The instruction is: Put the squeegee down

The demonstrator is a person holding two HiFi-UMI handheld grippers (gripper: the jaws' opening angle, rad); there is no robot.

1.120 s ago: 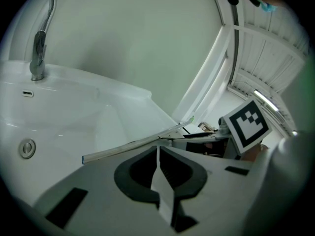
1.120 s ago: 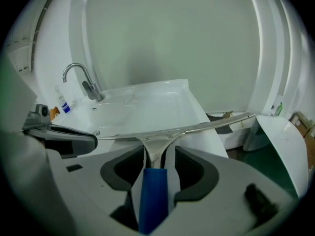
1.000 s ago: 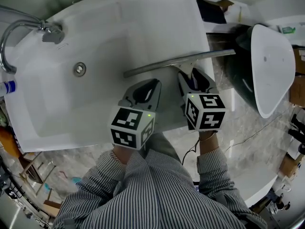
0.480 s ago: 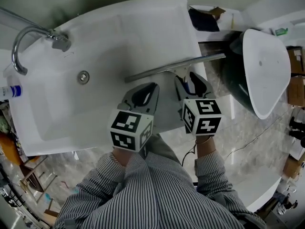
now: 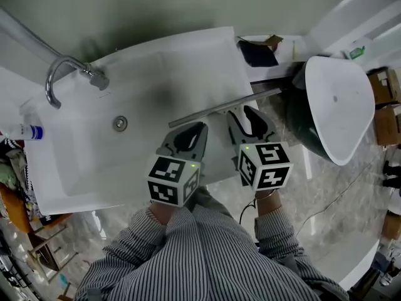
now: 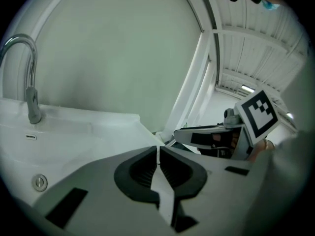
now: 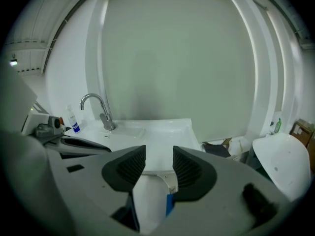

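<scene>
**Squeegee down, task about finished**

Squeegee lies across the sink's right front rim, at 12 o'clock from the right gripper. That gripper's jaws stand apart and have just been closing slightly, with nothing between the pads. Left gripper closed, empty. Judged: placement done, only backing off left.

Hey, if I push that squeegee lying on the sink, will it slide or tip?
The squeegee looks like a long straight bar, so probably stiff. It lies on the smooth white sink, so it would likely slide. Its right end seems to overhang the rim, so a push there might tip it off.
</scene>
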